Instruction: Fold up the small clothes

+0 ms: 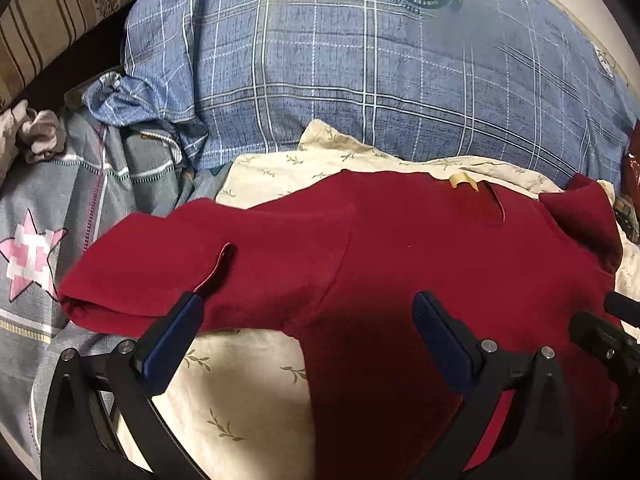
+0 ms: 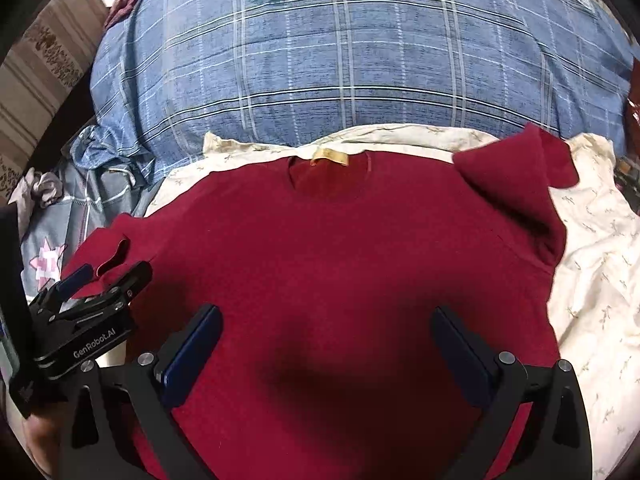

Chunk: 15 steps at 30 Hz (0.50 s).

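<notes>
Red shirt [image 2: 340, 248] lies spread flat, collar away from the cameras, on a cream leaf-print cloth [image 2: 592, 264] on the bed, just in front of a blue plaid pillow [image 2: 320, 72]. Tan neck label [image 2: 330, 157] shows at the collar. Shirt's left sleeve [image 1: 132, 272] lies out flat toward the grey star-print bedding [image 1: 36, 256]; the right sleeve [image 2: 516, 176] is bunched and partly flipped over itself. Left gripper [image 1: 308, 320] has its fingers spread wide, nothing between them, low over the left sleeve and armpit area; one fingertip [image 1: 192, 304] sits right at a raised pucker in the sleeve, contact unclear. Right gripper [image 2: 326, 332] also has fingers wide apart and empty, over the lower chest of the shirt. Judged: fold not started, sleeves likely go in first. Risks: closing the left fingers on the pucker alone would take only the top layer, so the sleeve drags and twists instead of folding clean. Pinching too deep could catch the cream cloth underneath and lift it with the shirt. The crumpled right sleeve, if folded in as is, leaves a lump and a crooked edge. The soft bed gives under pressure, so a pressing move may skew the whole garment. The 2 grippers sit close together and could bump.
</notes>
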Each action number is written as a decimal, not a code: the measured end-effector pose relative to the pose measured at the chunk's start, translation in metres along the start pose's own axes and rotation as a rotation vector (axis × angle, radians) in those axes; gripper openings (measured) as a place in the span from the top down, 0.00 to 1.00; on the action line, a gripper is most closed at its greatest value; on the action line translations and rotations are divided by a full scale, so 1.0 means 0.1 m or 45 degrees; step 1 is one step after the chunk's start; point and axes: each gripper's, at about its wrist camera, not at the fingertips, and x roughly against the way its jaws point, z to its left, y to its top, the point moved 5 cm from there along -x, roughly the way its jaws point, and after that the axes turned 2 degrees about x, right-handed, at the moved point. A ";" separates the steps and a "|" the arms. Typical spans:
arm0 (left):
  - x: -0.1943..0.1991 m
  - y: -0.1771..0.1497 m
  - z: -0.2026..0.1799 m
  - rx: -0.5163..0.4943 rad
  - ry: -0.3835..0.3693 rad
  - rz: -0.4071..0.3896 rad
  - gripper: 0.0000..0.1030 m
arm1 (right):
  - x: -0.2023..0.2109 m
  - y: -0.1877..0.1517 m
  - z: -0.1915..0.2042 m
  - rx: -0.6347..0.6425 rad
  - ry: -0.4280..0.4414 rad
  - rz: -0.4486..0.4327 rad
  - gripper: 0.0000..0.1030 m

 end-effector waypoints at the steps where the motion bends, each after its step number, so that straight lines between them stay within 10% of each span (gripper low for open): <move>1: -0.01 0.00 0.01 0.007 -0.004 0.003 0.00 | 0.00 0.03 0.02 0.007 -0.010 -0.014 0.01; 15: -0.08 0.00 -0.05 -0.044 0.003 0.003 0.00 | -0.11 0.03 0.03 -0.002 -0.011 0.017 0.00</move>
